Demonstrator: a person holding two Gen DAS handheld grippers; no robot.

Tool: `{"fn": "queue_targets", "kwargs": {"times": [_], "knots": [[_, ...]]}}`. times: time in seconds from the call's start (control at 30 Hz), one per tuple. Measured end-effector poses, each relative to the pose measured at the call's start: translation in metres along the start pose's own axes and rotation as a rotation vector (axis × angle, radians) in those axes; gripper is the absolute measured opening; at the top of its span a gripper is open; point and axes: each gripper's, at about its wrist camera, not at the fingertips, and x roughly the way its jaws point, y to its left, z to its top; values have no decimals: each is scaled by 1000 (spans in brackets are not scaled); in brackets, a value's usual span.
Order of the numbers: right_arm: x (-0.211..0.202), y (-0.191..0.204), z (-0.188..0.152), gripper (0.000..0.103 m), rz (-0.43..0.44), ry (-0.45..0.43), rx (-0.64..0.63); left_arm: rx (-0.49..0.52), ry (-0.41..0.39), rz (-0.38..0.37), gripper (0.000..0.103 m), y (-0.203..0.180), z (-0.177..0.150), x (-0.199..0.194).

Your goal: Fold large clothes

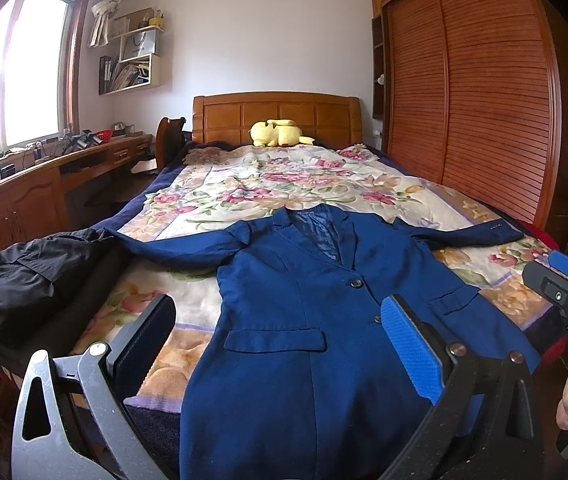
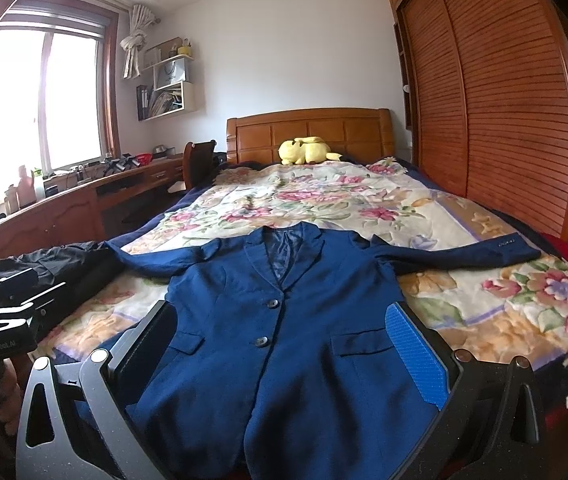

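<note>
Blue blazer (image 1: 303, 320) lies face up, buttoned, sleeves spread to 9 and 3 o'clock on the bed (image 1: 363, 184), flat and ready to fold. Left gripper (image 1: 280, 344) and right gripper (image 2: 284, 344) hover over the hem, jaws apart, gripping nothing. Black garment (image 1: 24, 276) heaped at 9 o'clock.

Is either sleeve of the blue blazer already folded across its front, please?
No, the blue blazer lies face up on the floral blanket with both sleeves spread outward to the sides.
</note>
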Motion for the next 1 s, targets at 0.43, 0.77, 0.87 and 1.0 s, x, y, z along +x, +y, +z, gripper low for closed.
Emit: {"fn": "queue_targets", "kwargs": {"times": [0.43, 0.77, 0.87, 1.0], "knots": [[-1, -2, 1, 103, -1, -3, 4, 10, -15, 3, 103, -5, 1, -6], [0, -2, 1, 103, 0, 0, 3, 12, -14, 3, 103, -5, 1, -7], [0, -2, 1, 103, 0, 1, 4, 11, -16, 3, 103, -5, 1, -7], [0, -2, 0, 103, 0, -1, 4, 12, -16, 5, 103, -5, 1, -7]]}}
